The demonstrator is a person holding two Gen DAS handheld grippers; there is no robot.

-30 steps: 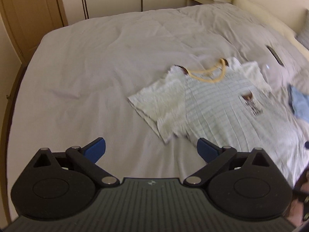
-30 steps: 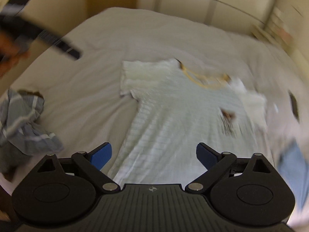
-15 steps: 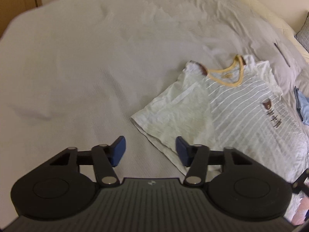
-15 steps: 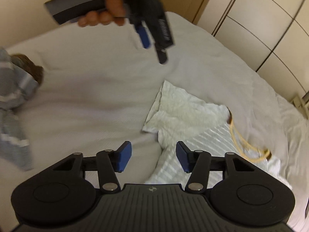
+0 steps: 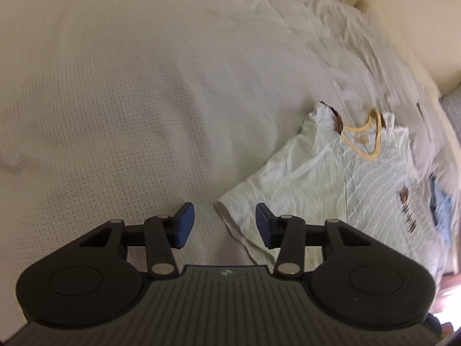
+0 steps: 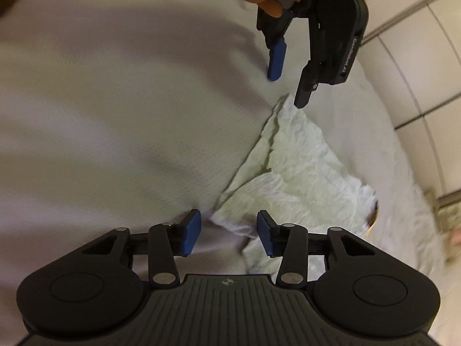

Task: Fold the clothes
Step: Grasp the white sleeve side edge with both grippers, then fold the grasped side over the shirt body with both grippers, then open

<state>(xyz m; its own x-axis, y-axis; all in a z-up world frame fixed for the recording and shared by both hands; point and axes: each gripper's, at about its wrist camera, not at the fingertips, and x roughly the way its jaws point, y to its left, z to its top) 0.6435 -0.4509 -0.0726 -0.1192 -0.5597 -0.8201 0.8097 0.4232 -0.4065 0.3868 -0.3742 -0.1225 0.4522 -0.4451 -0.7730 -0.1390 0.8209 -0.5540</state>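
Left wrist: the left gripper (image 5: 224, 226) hovers with fingers spread over the shirt's (image 5: 331, 178) sleeve hem on the bed (image 5: 129, 86).

Right wrist: the right gripper (image 6: 229, 232), fingers spread, straddles the sleeve's other corner. The cloth looks soft and light; pinch the hem corners.

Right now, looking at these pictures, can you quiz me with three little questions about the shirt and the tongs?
1. What colour is the collar of the shirt?
2. True or false: the left tongs are squeezing the sleeve.
3. The shirt lies on: A) a bed, B) a chair, C) the floor?

Key: 1. Yellow. 2. False: the blue pads stand apart, the sleeve edge between them unpinched. 3. A.
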